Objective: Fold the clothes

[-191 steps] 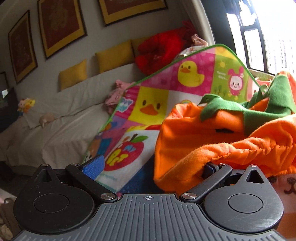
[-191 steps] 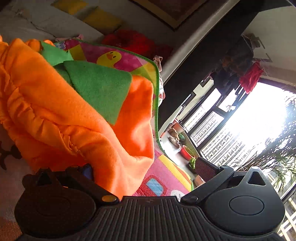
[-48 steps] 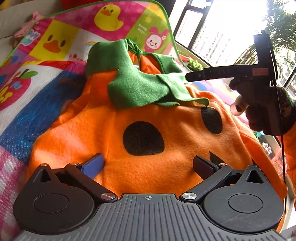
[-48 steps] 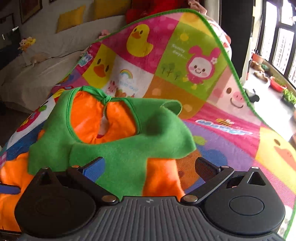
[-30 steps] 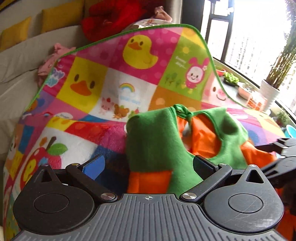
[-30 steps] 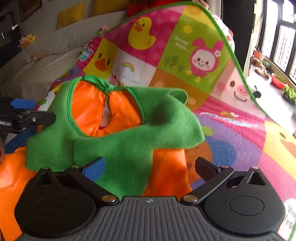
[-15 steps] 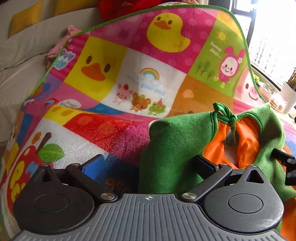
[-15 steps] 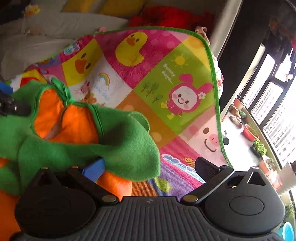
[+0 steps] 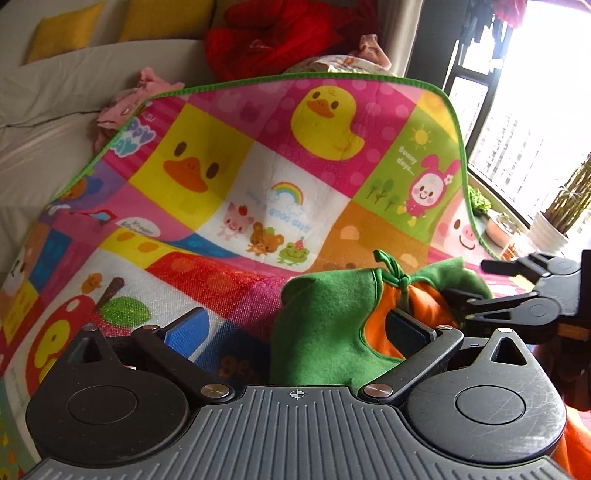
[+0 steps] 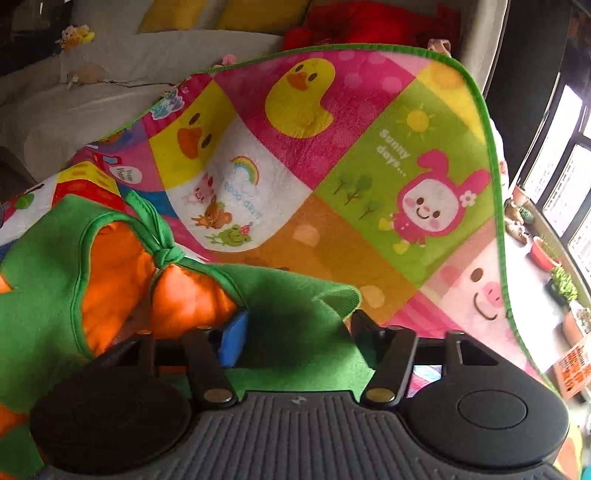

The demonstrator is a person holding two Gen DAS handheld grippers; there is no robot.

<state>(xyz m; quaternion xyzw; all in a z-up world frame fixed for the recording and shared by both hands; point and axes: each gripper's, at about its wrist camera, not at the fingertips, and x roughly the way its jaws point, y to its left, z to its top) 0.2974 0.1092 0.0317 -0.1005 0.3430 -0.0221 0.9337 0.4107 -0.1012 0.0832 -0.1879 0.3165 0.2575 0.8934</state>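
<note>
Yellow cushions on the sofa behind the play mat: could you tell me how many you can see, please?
2. One yellow cushion sits at the far left against the sofa back; a second yellow cushion is just to its right. Others may be hidden beyond the frame.

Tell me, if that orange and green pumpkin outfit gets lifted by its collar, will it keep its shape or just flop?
Probably flop. The green collar of the pumpkin outfit already curls and droops, with the right gripper closing around it, so it looks like soft fleece. It seems light and not slippery, since the fuzzy surface should catch on the pads. The orange body would likely hang and bunch.
</note>
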